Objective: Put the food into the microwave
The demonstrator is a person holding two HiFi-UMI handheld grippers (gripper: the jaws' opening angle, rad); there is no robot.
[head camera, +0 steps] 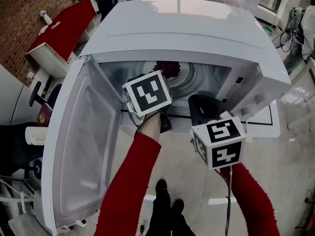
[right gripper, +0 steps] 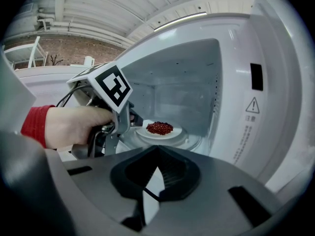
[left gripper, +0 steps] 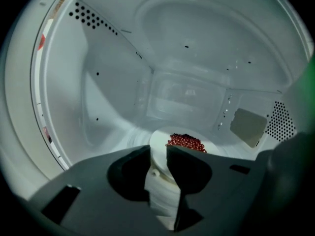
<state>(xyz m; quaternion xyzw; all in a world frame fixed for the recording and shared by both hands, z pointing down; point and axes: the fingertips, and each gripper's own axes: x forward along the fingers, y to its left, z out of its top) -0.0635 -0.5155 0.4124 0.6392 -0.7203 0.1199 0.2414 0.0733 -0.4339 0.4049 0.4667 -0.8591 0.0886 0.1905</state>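
Head view and both gripper views. The microwave [head camera: 197,28] stands with its door [head camera: 74,156] swung fully out to the left, so that the cavity is open to the person.

(a) Food. A heap of small red pieces, the food [right gripper: 159,127], lies on the middle of a white plate [right gripper: 175,132]. The plate rests on the turntable [right gripper: 197,140] at the centre of the cavity floor, well inside the front edge.

(b) Left gripper [left gripper: 158,149]. It reaches through the door opening, held by a hand [right gripper: 74,124] in a red sleeve [head camera: 130,181]. Its jaws stand apart, their tips at the plate's near rim; the rim shows in the gap between them, and neither pad presses on it. Its marker cube [head camera: 147,93] sits at the cavity's front edge.

(c) Right gripper [right gripper: 157,149]. It hangs outside the microwave, in front of the cavity's right side (its own marker cube [head camera: 219,141] faces the head camera). Its jaws meet at the tips with nothing between them.
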